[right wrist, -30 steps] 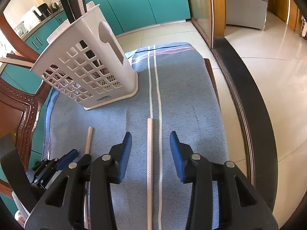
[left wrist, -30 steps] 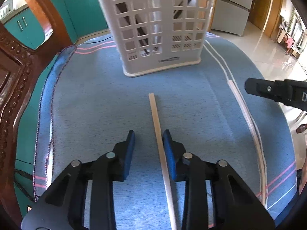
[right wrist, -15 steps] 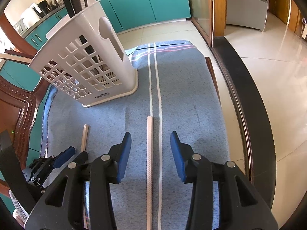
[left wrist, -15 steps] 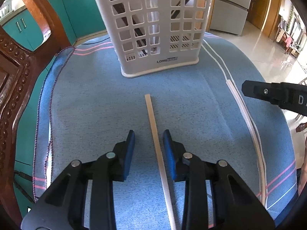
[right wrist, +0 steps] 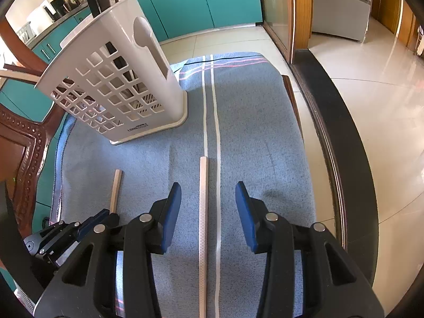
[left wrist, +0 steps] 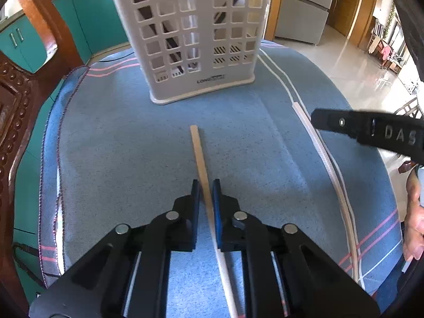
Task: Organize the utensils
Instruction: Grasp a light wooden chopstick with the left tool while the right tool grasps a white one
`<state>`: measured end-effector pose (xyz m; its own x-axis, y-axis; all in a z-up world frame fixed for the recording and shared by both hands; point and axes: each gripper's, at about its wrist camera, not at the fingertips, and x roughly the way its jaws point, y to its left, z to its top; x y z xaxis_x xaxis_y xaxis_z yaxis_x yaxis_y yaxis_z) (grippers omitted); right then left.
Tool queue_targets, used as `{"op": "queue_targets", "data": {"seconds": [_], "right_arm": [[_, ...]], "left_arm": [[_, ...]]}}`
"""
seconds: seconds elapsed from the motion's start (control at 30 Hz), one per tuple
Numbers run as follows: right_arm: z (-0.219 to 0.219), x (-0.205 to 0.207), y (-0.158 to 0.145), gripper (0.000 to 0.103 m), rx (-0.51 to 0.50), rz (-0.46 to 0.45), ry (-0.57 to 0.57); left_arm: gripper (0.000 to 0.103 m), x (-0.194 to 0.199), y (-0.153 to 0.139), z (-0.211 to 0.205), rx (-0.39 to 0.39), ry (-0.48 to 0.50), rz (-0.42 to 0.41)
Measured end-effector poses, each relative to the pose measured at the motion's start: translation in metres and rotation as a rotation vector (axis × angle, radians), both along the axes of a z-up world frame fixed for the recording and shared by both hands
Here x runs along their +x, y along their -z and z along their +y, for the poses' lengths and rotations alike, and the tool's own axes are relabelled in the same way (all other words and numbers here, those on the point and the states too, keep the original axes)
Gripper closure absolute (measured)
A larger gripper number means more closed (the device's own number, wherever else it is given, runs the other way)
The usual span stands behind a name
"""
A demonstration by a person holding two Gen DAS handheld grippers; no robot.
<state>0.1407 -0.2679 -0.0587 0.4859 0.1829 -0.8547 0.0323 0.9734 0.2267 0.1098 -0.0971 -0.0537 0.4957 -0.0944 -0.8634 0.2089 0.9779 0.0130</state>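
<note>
A thin wooden chopstick [left wrist: 198,151] lies on the blue cloth [left wrist: 119,145] and points toward the white lattice utensil basket [left wrist: 196,31]. My left gripper [left wrist: 206,185] is shut on the stick's middle, with both pads against it. A second, paler chopstick [right wrist: 203,212] lies lengthwise beside two white stripes in the cloth. My right gripper [right wrist: 208,193] hangs over it, open, one finger on each side and neither touching it. In the right wrist view the wooden chopstick [right wrist: 116,188] shows at the left, with the left gripper [right wrist: 99,216] on it.
The basket [right wrist: 119,84] stands at the far end of the cloth and holds dark utensils. A carved wooden chair [left wrist: 16,106] borders the left side. The table edge [right wrist: 294,106] drops to tiled floor on the right. A person's hand [left wrist: 416,217] shows at the right edge.
My left gripper's jaws have come together onto the wooden chopstick, which lay loose between them before. The right gripper has kept still over the pale chopstick.
</note>
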Motion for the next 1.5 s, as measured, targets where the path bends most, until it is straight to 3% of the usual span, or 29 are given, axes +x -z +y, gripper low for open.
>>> {"op": "queue_targets", "data": {"seconds": [0.13, 0.27, 0.4, 0.47, 0.53, 0.63, 0.9, 1.1, 1.37, 1.5], "right_arm": [[0.01, -0.002, 0.008, 0.061, -0.076, 0.009, -0.029], [0.021, -0.004, 0.015, 0.061, -0.139, 0.016, -0.059], [0.031, -0.005, 0.021, 0.061, -0.204, 0.009, -0.071], [0.036, -0.005, 0.022, 0.068, -0.217, 0.003, -0.078], [0.04, -0.005, 0.022, 0.086, -0.223, -0.002, -0.087], [0.045, -0.005, 0.023, 0.096, -0.201, -0.002, -0.092], [0.04, -0.004, 0.023, 0.096, -0.019, 0.03, -0.084], [0.04, -0.005, 0.021, 0.096, -0.085, 0.023, -0.094], [0.039, -0.007, 0.014, 0.092, -0.116, -0.004, -0.093], [0.042, -0.004, 0.014, 0.083, -0.149, -0.001, -0.1]], "left_arm": [[0.092, -0.001, -0.003, 0.012, -0.028, -0.042, 0.0], [0.08, -0.004, 0.0, 0.017, -0.035, -0.055, 0.006], [0.08, -0.007, 0.003, 0.017, -0.018, -0.028, 0.007], [0.082, -0.009, 0.003, 0.018, -0.02, -0.015, 0.011], [0.088, -0.011, 0.004, 0.019, -0.022, 0.008, 0.015], [0.09, -0.015, 0.004, 0.017, -0.009, 0.046, 0.017], [0.09, -0.017, 0.003, 0.022, -0.017, 0.038, 0.033], [0.09, -0.013, 0.002, 0.017, -0.021, 0.022, 0.037], [0.079, -0.002, 0.003, 0.028, -0.059, -0.029, 0.038], [0.072, 0.002, 0.004, 0.023, -0.051, -0.039, 0.029]]}}
